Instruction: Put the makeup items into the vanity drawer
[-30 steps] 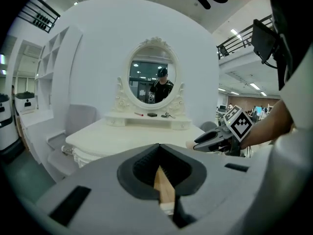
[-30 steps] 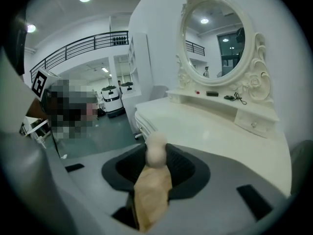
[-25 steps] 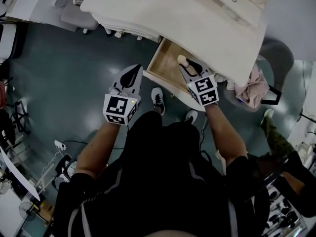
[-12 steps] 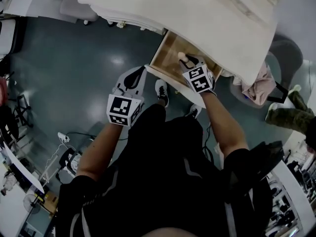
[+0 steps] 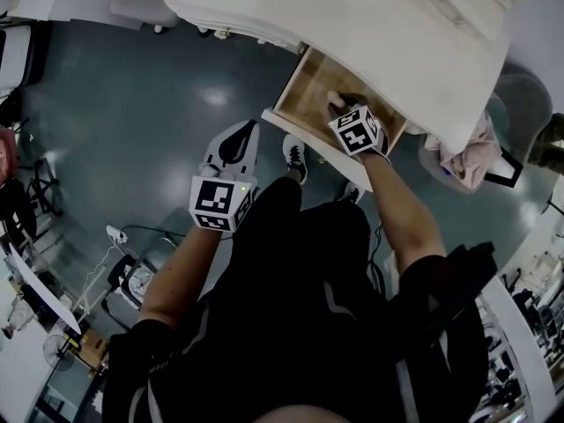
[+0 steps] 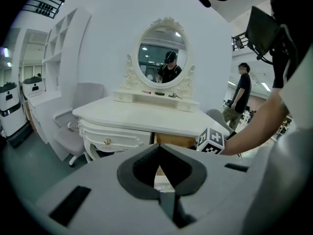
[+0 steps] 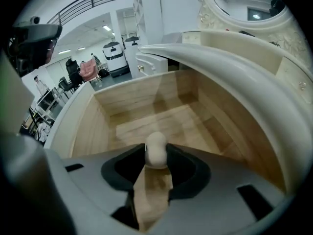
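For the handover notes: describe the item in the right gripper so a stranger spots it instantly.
Find the white vanity table, then the wooden drawer pulled open under its top. There, the right gripper grips a makeup sponge: pale beige, round-tipped, the only rounded shape against the drawer's flat wood.

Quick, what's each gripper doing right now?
Left gripper: closed, empty.
Right gripper: holding a beige makeup sponge inside the open drawer, jaws just easing open.

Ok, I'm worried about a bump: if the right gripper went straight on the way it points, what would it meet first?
Probably the bare wooden floor of the open drawer. The beige sponge in the jaws of the right gripper would touch first. Depth is unclear.
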